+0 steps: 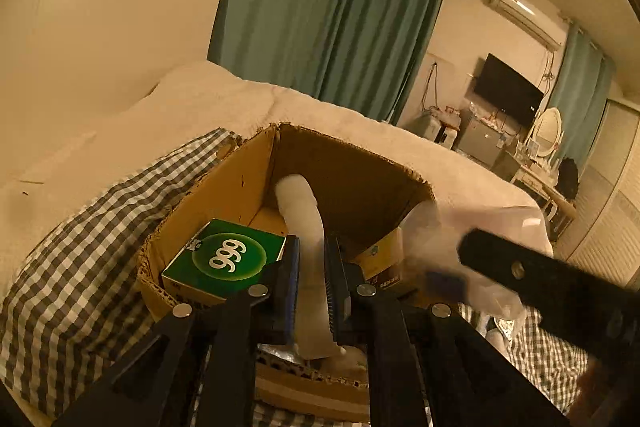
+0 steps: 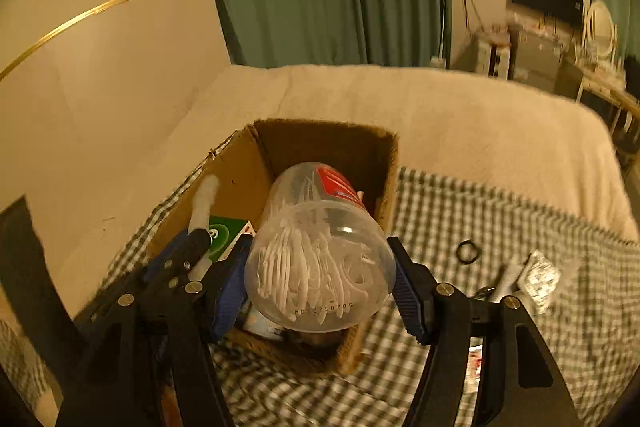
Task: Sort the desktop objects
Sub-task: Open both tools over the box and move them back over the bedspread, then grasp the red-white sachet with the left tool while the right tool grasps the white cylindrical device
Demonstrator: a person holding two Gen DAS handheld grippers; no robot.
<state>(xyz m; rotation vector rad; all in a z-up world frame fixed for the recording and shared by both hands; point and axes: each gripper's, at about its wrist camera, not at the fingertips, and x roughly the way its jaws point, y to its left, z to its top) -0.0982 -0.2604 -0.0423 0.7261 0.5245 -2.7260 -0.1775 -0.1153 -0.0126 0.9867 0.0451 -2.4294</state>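
Note:
An open cardboard box (image 1: pixel 240 179) (image 2: pixel 248 167) sits on a checked cloth (image 1: pixel 72 267) (image 2: pixel 480 227) on the bed. My left gripper (image 1: pixel 312 267) is shut on a white tube (image 1: pixel 304 227) and holds it over the box; the tube also shows in the right wrist view (image 2: pixel 204 203). A green carton marked 999 (image 1: pixel 228 259) (image 2: pixel 222 233) lies in the box. My right gripper (image 2: pixel 320 279) is shut on a clear plastic jar of white floss picks (image 2: pixel 320 251) with a red label, above the box. The jar appears blurred in the left wrist view (image 1: pixel 448 251).
On the cloth right of the box lie a black ring (image 2: pixel 467 251), a foil blister pack (image 2: pixel 538 277) and a small metal item (image 2: pixel 486 291). A yellow carton (image 1: pixel 380 259) lies in the box. Cream bedding (image 2: pixel 460 115) stretches beyond; curtains and a desk stand far back.

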